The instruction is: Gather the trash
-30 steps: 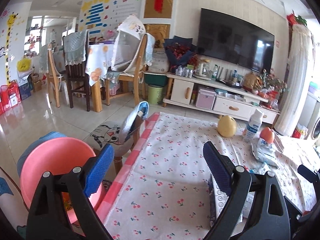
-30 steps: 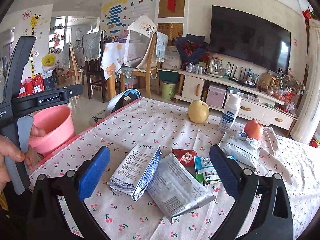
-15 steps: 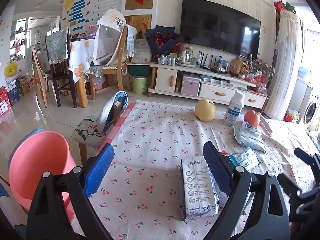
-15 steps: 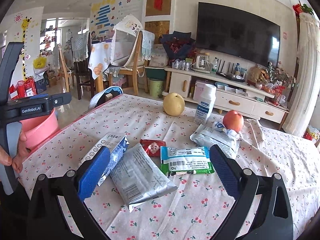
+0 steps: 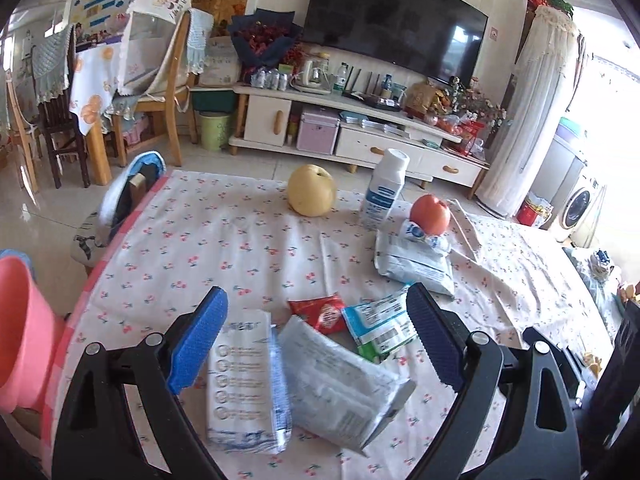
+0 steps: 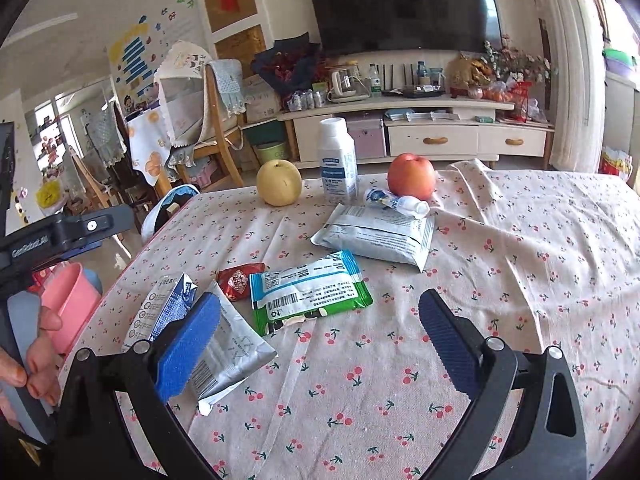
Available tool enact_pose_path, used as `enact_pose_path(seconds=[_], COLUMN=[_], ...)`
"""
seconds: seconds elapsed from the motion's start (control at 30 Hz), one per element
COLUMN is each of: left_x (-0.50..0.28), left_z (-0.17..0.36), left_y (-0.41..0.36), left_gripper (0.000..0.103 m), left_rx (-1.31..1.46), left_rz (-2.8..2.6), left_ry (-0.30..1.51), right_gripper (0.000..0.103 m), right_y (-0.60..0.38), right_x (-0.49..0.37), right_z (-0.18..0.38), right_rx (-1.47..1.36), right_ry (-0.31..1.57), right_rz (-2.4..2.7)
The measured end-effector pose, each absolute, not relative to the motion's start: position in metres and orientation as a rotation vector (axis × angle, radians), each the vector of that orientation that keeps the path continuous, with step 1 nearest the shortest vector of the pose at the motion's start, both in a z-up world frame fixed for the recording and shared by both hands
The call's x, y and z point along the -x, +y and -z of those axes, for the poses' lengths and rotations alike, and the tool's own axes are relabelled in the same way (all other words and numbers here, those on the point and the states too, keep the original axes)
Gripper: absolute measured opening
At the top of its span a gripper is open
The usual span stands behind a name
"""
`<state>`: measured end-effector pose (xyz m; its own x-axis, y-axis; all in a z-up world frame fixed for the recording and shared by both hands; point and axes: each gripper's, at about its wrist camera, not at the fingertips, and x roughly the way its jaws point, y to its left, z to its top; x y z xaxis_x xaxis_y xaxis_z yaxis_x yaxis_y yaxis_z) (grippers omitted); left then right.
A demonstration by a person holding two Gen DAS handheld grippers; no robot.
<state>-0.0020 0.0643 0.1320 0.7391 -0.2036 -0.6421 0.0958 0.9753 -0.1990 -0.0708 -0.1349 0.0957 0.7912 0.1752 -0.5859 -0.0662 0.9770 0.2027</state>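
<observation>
Wrappers lie on the cherry-print tablecloth (image 5: 240,240): a flattened white-and-blue carton (image 5: 244,380) (image 6: 164,308), a silvery pouch (image 5: 340,380) (image 6: 232,352), a small red packet (image 5: 320,312) (image 6: 240,280), a green-and-white wrapper (image 5: 380,328) (image 6: 308,292), and a grey-white bag (image 5: 412,264) (image 6: 376,232) with a crushed small bottle (image 6: 396,200) on it. My left gripper (image 5: 316,344) is open above the carton and pouch. My right gripper (image 6: 320,352) is open just short of the green wrapper. Neither holds anything.
A yellow pear (image 5: 312,196) (image 6: 279,182), a white bottle (image 5: 384,188) (image 6: 338,160) and a red apple (image 5: 430,214) (image 6: 412,176) stand at the table's far side. A pink tub (image 5: 20,328) (image 6: 68,304) sits off the left edge. A hand (image 6: 36,360) holds the left tool.
The left gripper has swung right from the pink tub and table edge to over the wrappers. The right gripper has moved right and forward along the table. Both stay open.
</observation>
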Motion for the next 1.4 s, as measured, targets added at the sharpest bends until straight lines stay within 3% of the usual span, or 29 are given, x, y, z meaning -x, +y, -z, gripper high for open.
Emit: enact_pose_path(seconds=[0.27,0.4,0.67,1.0,1.4], left_x=[-0.089,-0.130,-0.191,-0.221,-0.191], left_z=[-0.108,-0.086,-0.051,-0.030,-0.027], left_y=[-0.028,-0.066,-0.103,-0.135,-0.143], left_gripper=[0.091,0.078,0.061,0.059,0.053], left_rx=[0.090,0.057,0.059,-0.025,-0.113], left_rz=[0.237,0.215,0.117,0.080,0.194], left_ry=[0.835,0.872,0.921,0.946,1.009], right_gripper=[0.098,0.098,0.098,0.098,0.098], right_y=[-0.176,-0.193,-0.212,-0.224,-0.234], right_x=[0.078,0.076,0.075,0.070,0.069], right_z=[-0.107,-0.105,-0.106,-0.103,-0.104], right_rx=[-0.224,-0.249,-0.256,-0.284,-0.299], right_ry=[0.607,0.617,0.615,0.638,0.641], right_rz=[-0.064,-0.038,-0.011,-0.013,0.000])
